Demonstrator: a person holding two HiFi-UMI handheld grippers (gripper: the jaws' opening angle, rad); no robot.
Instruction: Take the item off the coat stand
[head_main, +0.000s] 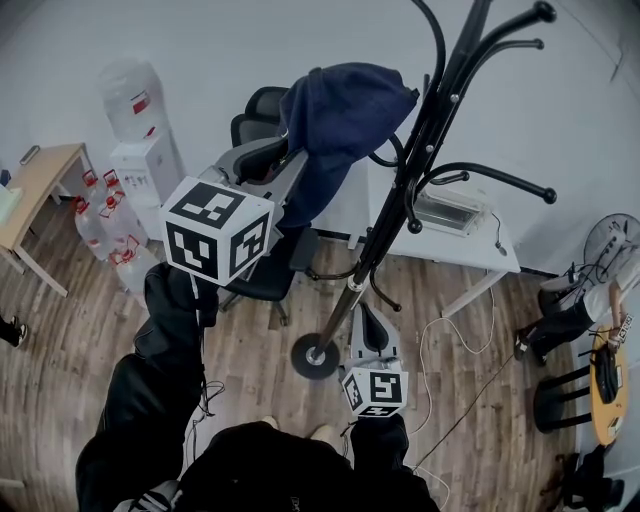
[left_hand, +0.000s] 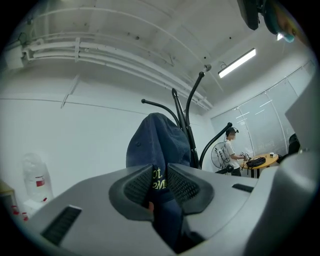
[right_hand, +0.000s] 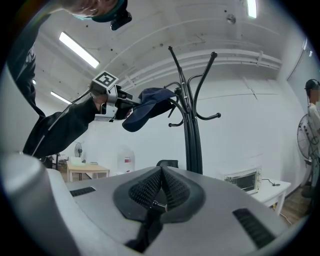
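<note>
We have the left tool (left_hand: 160, 176) pinching a fold of the dark blue cap (head_main: 340, 115), which hangs over an upper hook of the coat stand (head_main: 400, 215). Our right tool (right_hand: 161, 186) is pressed together with nothing in it, low beside the stand's pole. The risk we see is a sideways pull. It could snag the cap on its hook and rock the stand, or the thin bite of cloth could slip free.

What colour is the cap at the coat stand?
Navy blue cap, yellow lettering; clearest in the left gripper view.
</note>
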